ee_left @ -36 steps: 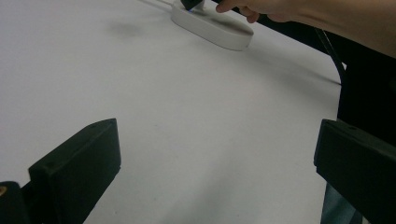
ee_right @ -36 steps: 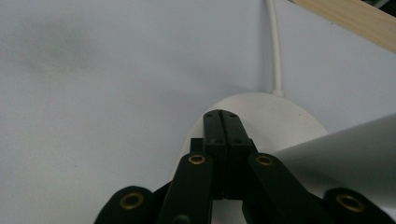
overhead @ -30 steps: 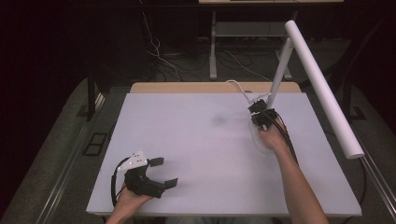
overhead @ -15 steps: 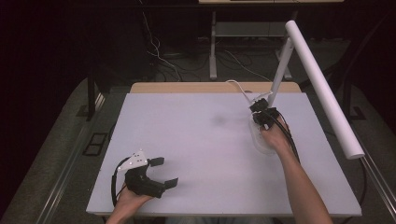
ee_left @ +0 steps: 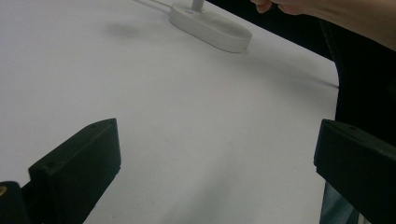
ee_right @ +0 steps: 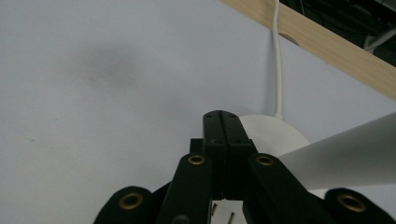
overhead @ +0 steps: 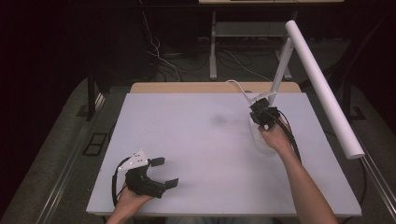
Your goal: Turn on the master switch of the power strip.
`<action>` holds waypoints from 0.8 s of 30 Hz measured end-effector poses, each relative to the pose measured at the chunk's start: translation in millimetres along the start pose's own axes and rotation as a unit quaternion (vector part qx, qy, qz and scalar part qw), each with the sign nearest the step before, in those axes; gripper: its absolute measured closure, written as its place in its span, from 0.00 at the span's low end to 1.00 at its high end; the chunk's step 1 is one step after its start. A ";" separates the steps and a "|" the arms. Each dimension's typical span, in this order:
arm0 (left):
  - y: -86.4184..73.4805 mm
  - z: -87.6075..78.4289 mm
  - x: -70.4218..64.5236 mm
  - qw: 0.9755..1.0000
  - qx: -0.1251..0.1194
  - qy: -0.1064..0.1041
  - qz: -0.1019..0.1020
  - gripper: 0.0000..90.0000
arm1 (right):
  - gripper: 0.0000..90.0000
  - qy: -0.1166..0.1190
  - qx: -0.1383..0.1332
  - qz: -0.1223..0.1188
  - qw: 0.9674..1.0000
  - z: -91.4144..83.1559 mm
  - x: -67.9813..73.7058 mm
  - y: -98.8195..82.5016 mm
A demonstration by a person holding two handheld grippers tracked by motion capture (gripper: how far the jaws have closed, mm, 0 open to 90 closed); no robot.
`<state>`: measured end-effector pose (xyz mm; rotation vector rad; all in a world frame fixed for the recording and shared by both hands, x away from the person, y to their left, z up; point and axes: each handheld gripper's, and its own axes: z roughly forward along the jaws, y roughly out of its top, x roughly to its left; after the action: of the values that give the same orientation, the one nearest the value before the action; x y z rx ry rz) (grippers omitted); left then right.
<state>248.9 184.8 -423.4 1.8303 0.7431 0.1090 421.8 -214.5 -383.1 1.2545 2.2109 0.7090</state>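
Shut right gripper (overhead: 259, 108) just above lamp base (overhead: 264, 142), at far right.
Holding nothing; lamp arm (overhead: 280, 70) rising up and away; open, empty left gripper (overhead: 164, 171) well apart, near left.

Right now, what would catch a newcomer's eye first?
The white desk lamp at the table's far right, its long tube head slanting out over the right edge. The right gripper, jaws shut, sits above the lamp's base, while the left gripper rests open at the near left.
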 end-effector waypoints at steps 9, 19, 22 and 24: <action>0.0 0.7 -0.6 1.000 0.000 0.000 0.000 0.00 | 0.99 0.026 -0.027 -0.008 0.999 -20.5 8.6 -2.8; 0.2 2.4 -1.2 1.000 0.001 -0.001 0.001 0.00 | 0.68 0.073 -0.047 0.006 0.996 -40.6 11.6 -20.5; 0.4 2.9 -1.4 1.000 0.001 -0.001 0.001 0.00 | 0.59 0.091 -0.057 0.016 0.994 -49.1 11.6 -27.5; 0.5 3.1 -1.5 1.000 0.002 -0.002 0.001 0.00 | 0.52 0.103 -0.061 0.022 0.992 -54.7 10.8 -32.6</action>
<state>249.2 181.4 -423.8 1.8340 0.7394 0.1064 361.6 -230.0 -365.6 1.2190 2.2683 1.0175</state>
